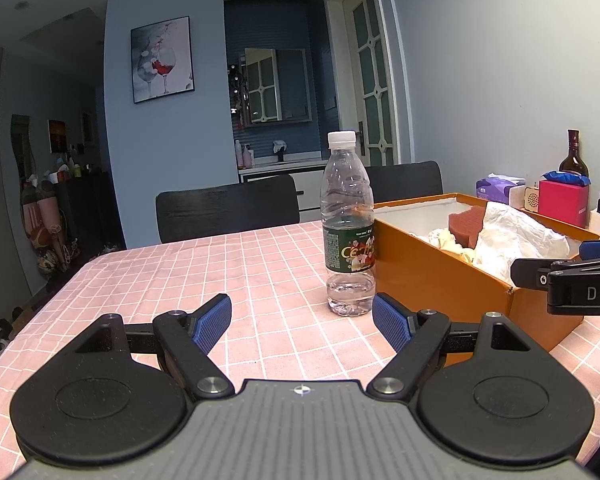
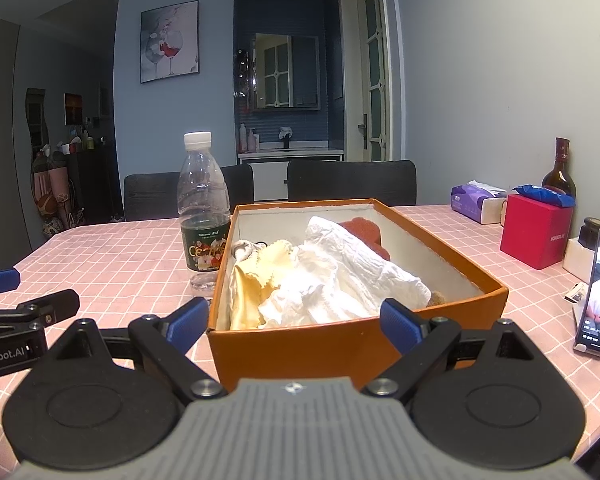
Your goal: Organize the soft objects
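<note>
Cloths (image 2: 312,280) lay heaped in the orange box (image 2: 340,344), right of the bottle (image 2: 204,208) on the table (image 2: 100,256). Both grippers, left (image 1: 302,322) and right (image 2: 294,322), hung wide and empty. A careless left reach would likely topple the near-empty bottle just ahead.

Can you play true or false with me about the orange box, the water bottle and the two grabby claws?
1. The orange box has soft cloths piled inside. True.
2. The water bottle is lying on its side. False: it stands upright on the pink checked tablecloth, beside the box.
3. The left gripper is squeezing the bottle. False: its jaws are open and hold nothing; the bottle stands just ahead of it.
4. The right gripper is open, facing the box. True.
5. The bottle has a white cap. True.
6. The red box is inside the orange box. False: it sits on the table, off to the right.
</note>
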A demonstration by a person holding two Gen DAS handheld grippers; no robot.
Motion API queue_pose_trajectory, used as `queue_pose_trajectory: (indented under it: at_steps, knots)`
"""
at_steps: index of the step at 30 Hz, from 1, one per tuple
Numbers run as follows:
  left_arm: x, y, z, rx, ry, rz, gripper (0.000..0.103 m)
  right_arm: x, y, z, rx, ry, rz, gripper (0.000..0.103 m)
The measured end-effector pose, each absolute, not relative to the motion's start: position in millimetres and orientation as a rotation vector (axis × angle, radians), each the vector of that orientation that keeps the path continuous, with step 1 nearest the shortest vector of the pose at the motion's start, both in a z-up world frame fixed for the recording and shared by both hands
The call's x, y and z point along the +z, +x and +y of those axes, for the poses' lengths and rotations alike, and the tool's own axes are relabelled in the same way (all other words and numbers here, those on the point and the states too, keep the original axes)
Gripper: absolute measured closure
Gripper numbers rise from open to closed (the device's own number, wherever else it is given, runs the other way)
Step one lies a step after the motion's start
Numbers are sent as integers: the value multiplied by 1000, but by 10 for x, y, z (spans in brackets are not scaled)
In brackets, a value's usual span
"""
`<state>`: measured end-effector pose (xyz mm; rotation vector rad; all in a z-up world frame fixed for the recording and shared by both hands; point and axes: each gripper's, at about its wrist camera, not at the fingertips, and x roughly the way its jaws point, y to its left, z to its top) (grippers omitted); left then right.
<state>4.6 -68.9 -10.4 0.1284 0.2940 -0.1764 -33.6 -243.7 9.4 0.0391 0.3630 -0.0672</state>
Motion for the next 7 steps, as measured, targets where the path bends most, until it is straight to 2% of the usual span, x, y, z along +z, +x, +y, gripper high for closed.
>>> queue_pose_trajectory:
  at_steps: [7]
  knots:
    - [-105, 45, -688, -176, 128, 295, 9, 85, -324, -2436, -69, 39, 368, 12]
